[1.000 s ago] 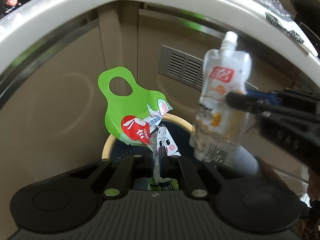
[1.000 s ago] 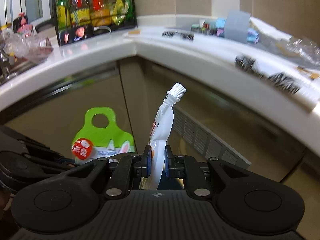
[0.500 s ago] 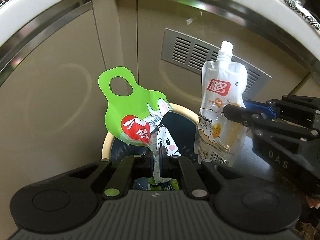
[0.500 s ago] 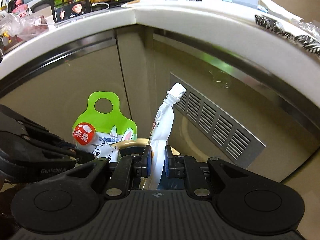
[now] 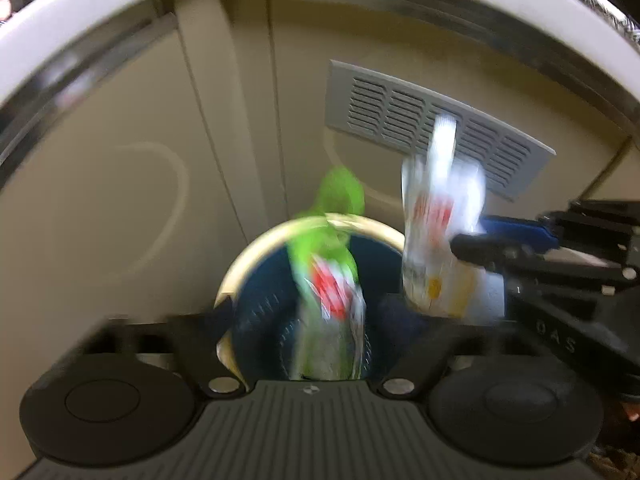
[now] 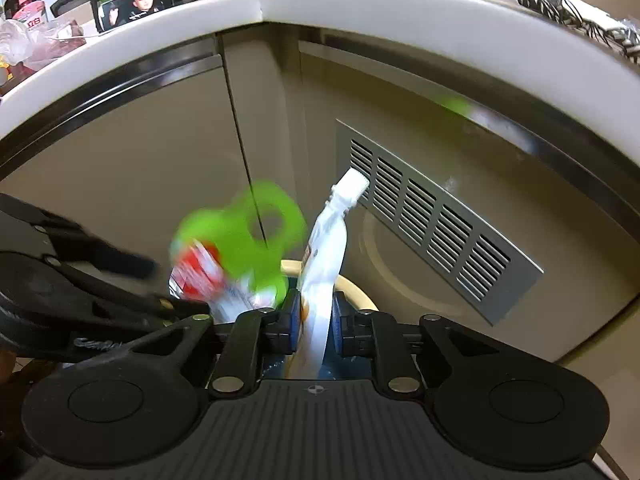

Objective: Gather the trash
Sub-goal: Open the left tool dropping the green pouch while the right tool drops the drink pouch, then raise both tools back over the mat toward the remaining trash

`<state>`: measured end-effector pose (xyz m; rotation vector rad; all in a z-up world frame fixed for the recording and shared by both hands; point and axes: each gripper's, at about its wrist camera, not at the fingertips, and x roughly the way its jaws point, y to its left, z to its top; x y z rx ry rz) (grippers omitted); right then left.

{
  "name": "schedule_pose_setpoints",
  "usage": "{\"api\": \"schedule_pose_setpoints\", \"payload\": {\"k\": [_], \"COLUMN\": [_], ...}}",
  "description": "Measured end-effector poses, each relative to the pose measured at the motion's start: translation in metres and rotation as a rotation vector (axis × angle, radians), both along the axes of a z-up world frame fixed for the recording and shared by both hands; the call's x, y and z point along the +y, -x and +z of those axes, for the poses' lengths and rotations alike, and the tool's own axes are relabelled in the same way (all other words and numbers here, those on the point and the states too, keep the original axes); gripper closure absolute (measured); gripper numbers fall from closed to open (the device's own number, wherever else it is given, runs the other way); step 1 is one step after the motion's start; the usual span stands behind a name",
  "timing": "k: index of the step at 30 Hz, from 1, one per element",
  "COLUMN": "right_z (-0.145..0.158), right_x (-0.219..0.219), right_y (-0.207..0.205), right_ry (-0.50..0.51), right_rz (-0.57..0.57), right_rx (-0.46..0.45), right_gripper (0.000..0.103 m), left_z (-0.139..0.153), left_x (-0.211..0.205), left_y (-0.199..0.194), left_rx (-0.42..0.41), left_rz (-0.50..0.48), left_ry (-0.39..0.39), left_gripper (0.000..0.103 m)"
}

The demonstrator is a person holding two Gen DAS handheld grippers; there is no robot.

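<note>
A green snack bag [image 5: 328,264] with a red label is blurred and loose between the spread jaws of my left gripper [image 5: 316,320], over the round bin [image 5: 240,264] with a cream rim and dark liner. It also shows in the right wrist view [image 6: 240,248]. My right gripper [image 6: 316,324] holds a white spout pouch [image 6: 324,272] upright; its jaws look slightly parted around it. The pouch is blurred in the left wrist view [image 5: 436,232], over the bin's right edge.
Beige cabinet doors with a grey vent grille [image 5: 432,128] stand behind the bin. A white countertop edge [image 6: 360,12] curves overhead, with bottles and clutter on top at the left.
My left gripper has opened and the green bag is falling toward the bin. Both grippers have moved lower, closer to the bin. The white pouch has shifted in the right gripper.
</note>
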<state>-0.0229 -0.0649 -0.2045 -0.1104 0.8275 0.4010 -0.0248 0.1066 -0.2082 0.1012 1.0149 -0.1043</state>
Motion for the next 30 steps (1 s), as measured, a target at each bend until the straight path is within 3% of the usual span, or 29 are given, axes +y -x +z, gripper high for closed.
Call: {"api": "schedule_pose_setpoints", "payload": {"k": [2, 5, 10, 14, 18, 21, 23, 25, 30], "right_z": [0.003, 0.01, 0.035, 0.08, 0.143, 0.18, 0.193, 0.196, 0.176], "right_x": [-0.003, -0.012, -0.027, -0.035, -0.042, -0.049, -0.053, -0.059, -0.076], "right_y": [0.0, -0.001, 0.002, 0.014, 0.031, 0.028, 0.008, -0.027, -0.144], "right_ry": [0.005, -0.024, -0.089, -0.141, -0.233, -0.213, -0.177, -0.146, -0.065], "right_rz": [-0.028, -0.043, -0.021, 0.065, 0.141, 0.103, 0.046, -0.046, -0.26], "right_rx": [-0.016, -0.025, -0.055, -0.131, -0.316, -0.503, -0.573, -0.571, -0.396], "right_gripper": [0.051, 0.035, 0.022, 0.011, 0.001, 0.0, 0.0, 0.0, 0.0], "left_z": [0.008, 0.022, 0.061, 0.11, 0.169, 0.204, 0.227, 0.245, 0.251], "left_x": [0.004, 0.009, 0.017, 0.026, 0.035, 0.027, 0.02, 0.012, -0.022], "left_y": [0.003, 0.007, 0.018, 0.021, 0.017, -0.003, -0.027, -0.055, -0.152], "left_rx": [-0.026, -0.054, -0.14, -0.24, -0.372, -0.464, -0.506, -0.542, -0.55], "left_rz": [0.004, 0.007, -0.017, 0.004, 0.03, 0.04, 0.038, 0.036, 0.007], "left_ry": [-0.005, -0.01, 0.017, 0.098, 0.175, 0.204, 0.206, 0.184, 0.09], "left_gripper": [0.007, 0.0, 0.0, 0.0, 0.0, 0.0, 0.0, 0.0, 0.0]}}
